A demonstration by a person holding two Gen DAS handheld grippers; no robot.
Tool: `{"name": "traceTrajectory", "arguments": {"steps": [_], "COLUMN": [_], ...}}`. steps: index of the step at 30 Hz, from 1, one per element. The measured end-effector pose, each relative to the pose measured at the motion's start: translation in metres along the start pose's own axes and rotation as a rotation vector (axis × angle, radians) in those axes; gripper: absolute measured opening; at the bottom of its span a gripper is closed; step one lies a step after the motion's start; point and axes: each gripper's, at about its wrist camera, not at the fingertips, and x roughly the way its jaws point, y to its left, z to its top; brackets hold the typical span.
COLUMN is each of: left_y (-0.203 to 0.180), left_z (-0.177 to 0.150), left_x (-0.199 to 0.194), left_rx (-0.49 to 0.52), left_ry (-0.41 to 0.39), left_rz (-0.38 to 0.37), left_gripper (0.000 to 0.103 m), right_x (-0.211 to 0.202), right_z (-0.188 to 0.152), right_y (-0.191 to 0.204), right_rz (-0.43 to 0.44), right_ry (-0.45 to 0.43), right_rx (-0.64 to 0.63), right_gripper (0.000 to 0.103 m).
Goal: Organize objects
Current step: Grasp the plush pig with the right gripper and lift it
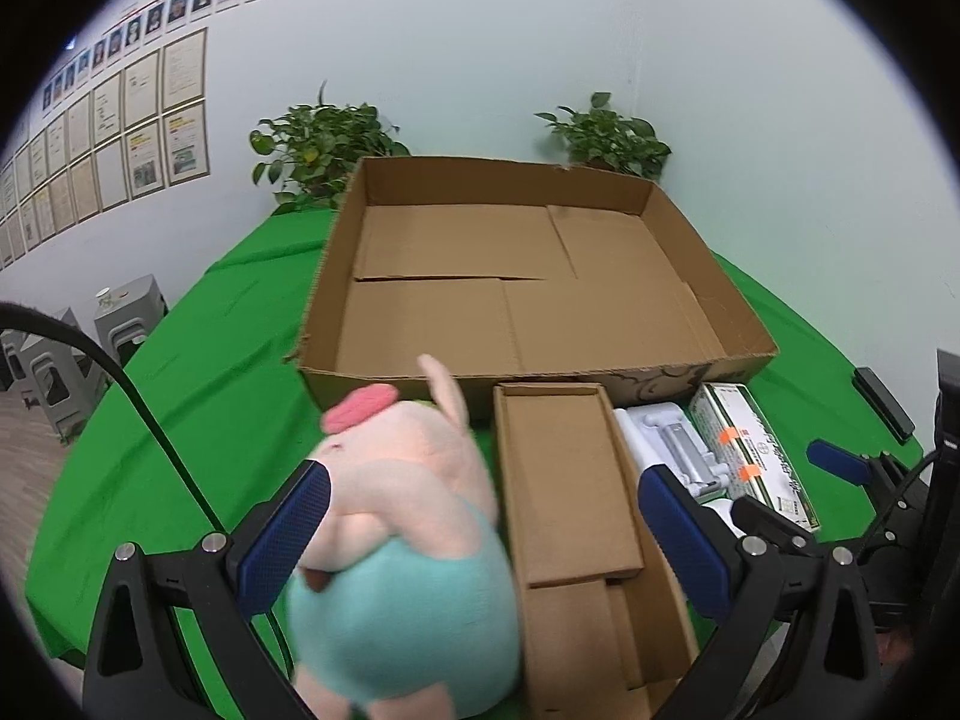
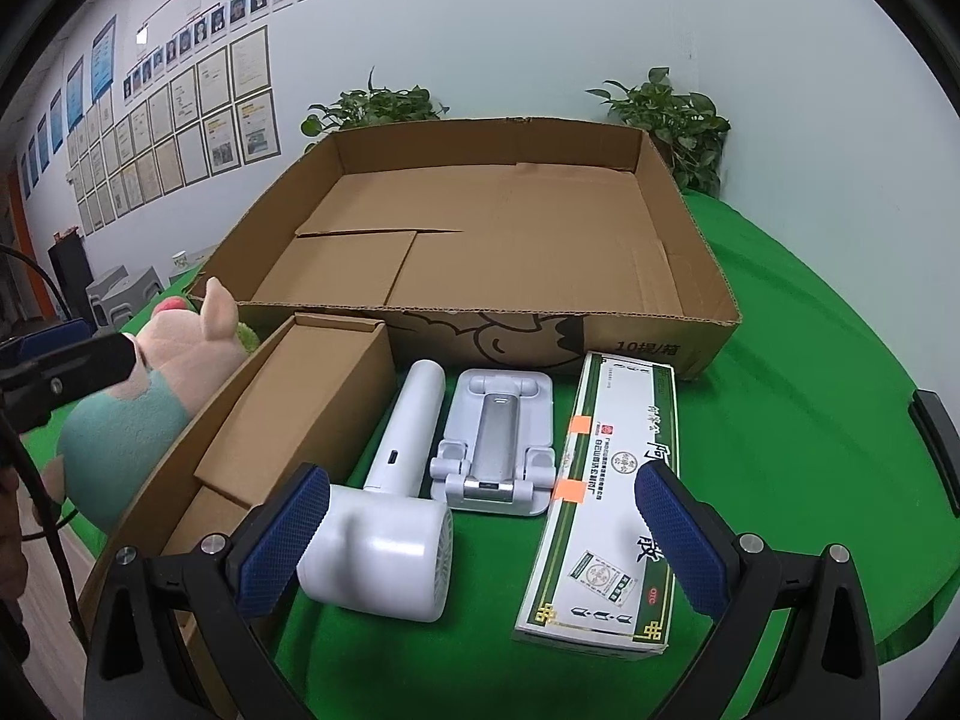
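A large open cardboard box (image 1: 744, 354) (image 2: 708, 318) stands empty on the green table. A pink plush pig in teal clothes (image 1: 408, 540) (image 2: 138, 396) sits at its near left, between the wide-open jaws of my left gripper (image 1: 480, 540), not gripped. A narrow brown carton (image 1: 570, 480) (image 2: 288, 420) lies beside it. My right gripper (image 2: 480, 540) is open and empty above a white handheld fan (image 2: 390, 516), a white folding stand (image 2: 492, 444) and a green-and-white medicine box (image 2: 606, 510).
The green cloth (image 1: 198, 372) (image 2: 810, 396) covers the table. Two potted plants (image 1: 324, 144) (image 1: 606, 132) stand behind the big box by the wall. Grey stools (image 1: 126, 312) are off the table's left. A black object (image 2: 936, 456) lies at the right edge.
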Motion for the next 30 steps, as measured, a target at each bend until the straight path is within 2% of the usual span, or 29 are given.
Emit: {"name": "traceTrajectory", "arguments": {"steps": [2, 7, 9, 12, 14, 16, 21, 23, 26, 30], "left_y": [0.007, 0.031, 0.043, 0.061, 0.072, 0.082, 0.094, 0.089, 0.083, 0.082], "left_z": [0.0, -0.003, -0.007, -0.016, -0.022, -0.03, -0.043, -0.05, -0.054, -0.056], "left_x": [-0.002, -0.002, 0.001, 0.01, 0.017, 0.025, 0.043, 0.049, 0.042, 0.029], "left_rx": [-0.01, -0.03, -0.051, -0.108, -0.16, -0.23, -0.333, -0.327, -0.292, -0.274], "left_ry": [0.001, 0.036, 0.065, 0.12, 0.156, 0.188, 0.267, 0.294, 0.26, 0.23], "left_rz": [0.01, 0.011, 0.001, -0.018, -0.063, -0.153, -0.35, -0.402, -0.388, -0.364], "left_gripper": [0.102, 0.102, 0.102, 0.102, 0.102, 0.102, 0.101, 0.091, 0.081, 0.075], "right_x": [-0.005, -0.039, -0.054, -0.068, -0.069, -0.062, -0.039, -0.027, -0.021, -0.014], "right_z": [0.0, 0.003, 0.006, 0.015, 0.02, 0.022, 0.024, 0.028, 0.03, 0.033], "right_y": [0.005, 0.033, 0.045, 0.059, 0.069, 0.082, 0.109, 0.114, 0.119, 0.113], "right_rz": [0.046, 0.189, 0.292, 0.45, 0.515, 0.556, 0.594, 0.609, 0.628, 0.677], "right_ry": [-0.017, -0.157, -0.192, -0.2, -0.179, -0.139, -0.03, 0.01, 0.033, 0.065], "right_rx": [-0.023, -0.185, -0.237, -0.262, -0.269, -0.271, -0.256, -0.243, -0.224, -0.149], "right_gripper": [0.103, 0.103, 0.103, 0.103, 0.103, 0.103, 0.103, 0.103, 0.103, 0.103]}}
